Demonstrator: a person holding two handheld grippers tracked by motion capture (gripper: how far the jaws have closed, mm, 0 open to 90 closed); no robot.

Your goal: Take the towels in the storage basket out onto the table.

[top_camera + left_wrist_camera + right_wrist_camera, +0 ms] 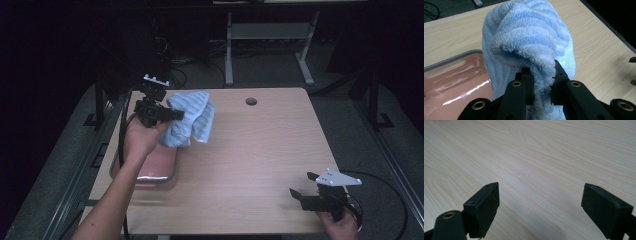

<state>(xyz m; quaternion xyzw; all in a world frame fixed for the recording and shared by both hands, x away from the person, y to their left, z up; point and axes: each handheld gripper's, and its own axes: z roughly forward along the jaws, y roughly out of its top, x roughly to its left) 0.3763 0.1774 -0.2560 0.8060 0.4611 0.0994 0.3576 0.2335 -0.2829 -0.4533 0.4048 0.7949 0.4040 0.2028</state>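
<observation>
Towel (190, 119): blue-striped terry cloth, upper left of the high view, hanging bunched above the worktop (260, 165) just past the tray's far end.
Left hand-held gripper (176, 114): clamped tight on a twisted fold of the towel; in the left gripper view the cloth (529, 42) is squeezed between both jaws and balloons out beyond them, so a pinch on one fold carries the whole piece.
Tray (159, 167): pink with a grey rim, lower left of the towel, likely where the cloth belongs.
Right hand-held gripper (303, 185): lower right, jaws spread wide, nothing between them, parked low over bare wood, apparently waiting clear of the work.
</observation>
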